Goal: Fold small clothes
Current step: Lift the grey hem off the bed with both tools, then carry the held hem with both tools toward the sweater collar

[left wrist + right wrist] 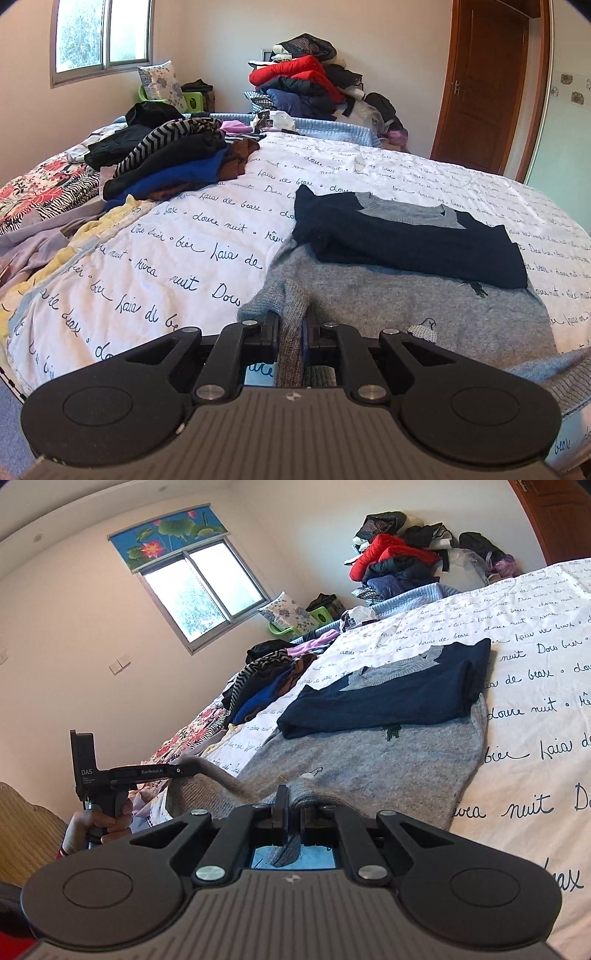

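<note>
A grey knitted wool sweater (388, 295) lies spread on a bed covered by a white quilted bedspread printed with dark handwritten script (192, 236). The sweater's upper part, including dark navy sleeves or panels (413, 240), is folded down across its chest, with the grey neckline (402, 212) showing above the fold.

The left claw (291, 328) is clenched on a raised ridge of the sweater's near hem, the grey knit pinched between its black fingers (271, 332). The right claw (291, 808) is likewise clenched on the grey hem, with a tuft of knit hanging down behind its fingers (280, 806).

In the right wrist view, the left claw (184, 770) shows from the side at lower left, held by the person's left hand (99, 821) around its handle, with a stretch of grey knit drawn up to its tip.

Toward the far left of the bed sits a loose pile of folded clothes in black, blue, brown and zigzag stripes (173, 158). Against the far wall is a tall heap of jackets, one bright red (295, 72). A sliding window (99, 33) is on the left wall, a floral cushion (160, 83) rests below it, and a brown wooden door (484, 81) stands at right.
</note>
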`<state>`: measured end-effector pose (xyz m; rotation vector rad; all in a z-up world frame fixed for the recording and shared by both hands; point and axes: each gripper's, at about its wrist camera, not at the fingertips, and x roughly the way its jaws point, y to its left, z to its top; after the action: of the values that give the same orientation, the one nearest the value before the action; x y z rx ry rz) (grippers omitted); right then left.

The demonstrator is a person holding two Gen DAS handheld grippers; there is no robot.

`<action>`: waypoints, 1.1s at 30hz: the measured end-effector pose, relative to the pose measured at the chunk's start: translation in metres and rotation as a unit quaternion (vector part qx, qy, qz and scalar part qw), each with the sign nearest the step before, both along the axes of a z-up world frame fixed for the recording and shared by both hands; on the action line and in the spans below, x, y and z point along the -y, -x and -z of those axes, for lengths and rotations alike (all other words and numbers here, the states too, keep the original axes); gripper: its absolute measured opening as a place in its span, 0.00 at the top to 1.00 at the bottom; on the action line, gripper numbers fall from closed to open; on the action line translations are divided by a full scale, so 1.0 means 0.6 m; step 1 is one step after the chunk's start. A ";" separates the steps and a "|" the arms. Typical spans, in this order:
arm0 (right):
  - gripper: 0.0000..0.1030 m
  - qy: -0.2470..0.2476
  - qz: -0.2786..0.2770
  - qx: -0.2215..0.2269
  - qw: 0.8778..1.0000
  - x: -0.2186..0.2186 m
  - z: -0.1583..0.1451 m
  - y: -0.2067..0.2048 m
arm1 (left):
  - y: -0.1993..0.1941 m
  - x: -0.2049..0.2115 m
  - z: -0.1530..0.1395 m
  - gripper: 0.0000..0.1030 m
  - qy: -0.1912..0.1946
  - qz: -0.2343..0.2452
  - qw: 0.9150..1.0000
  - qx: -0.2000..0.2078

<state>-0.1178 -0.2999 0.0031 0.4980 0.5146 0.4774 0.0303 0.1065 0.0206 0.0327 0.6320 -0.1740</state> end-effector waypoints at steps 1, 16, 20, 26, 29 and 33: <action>0.94 0.001 0.000 0.000 1.000 0.000 0.000 0.000 | 0.000 0.001 0.000 0.88 -0.002 -0.001 1.000 0.001; 0.94 0.018 0.045 -0.001 0.999 0.016 0.003 -0.007 | -0.019 0.030 0.001 0.88 -0.030 -0.035 0.999 0.016; 0.94 0.025 0.053 0.001 0.998 0.018 0.002 -0.011 | -0.023 0.050 0.003 0.88 -0.041 -0.037 0.998 0.025; 0.94 0.021 0.058 0.001 0.998 0.021 0.005 -0.016 | -0.024 0.057 0.001 0.88 -0.036 -0.035 0.998 0.029; 0.94 0.018 0.064 0.000 0.998 0.026 0.006 -0.019 | -0.026 0.055 -0.001 0.88 -0.031 -0.037 0.998 0.029; 0.94 0.016 0.070 0.007 0.997 0.031 0.004 -0.026 | -0.031 0.059 -0.008 0.88 -0.026 -0.042 0.998 0.033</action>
<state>-0.1024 -0.3186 0.0009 0.4954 0.4708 0.3379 0.0487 0.0713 0.0251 0.0622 0.5710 -0.0737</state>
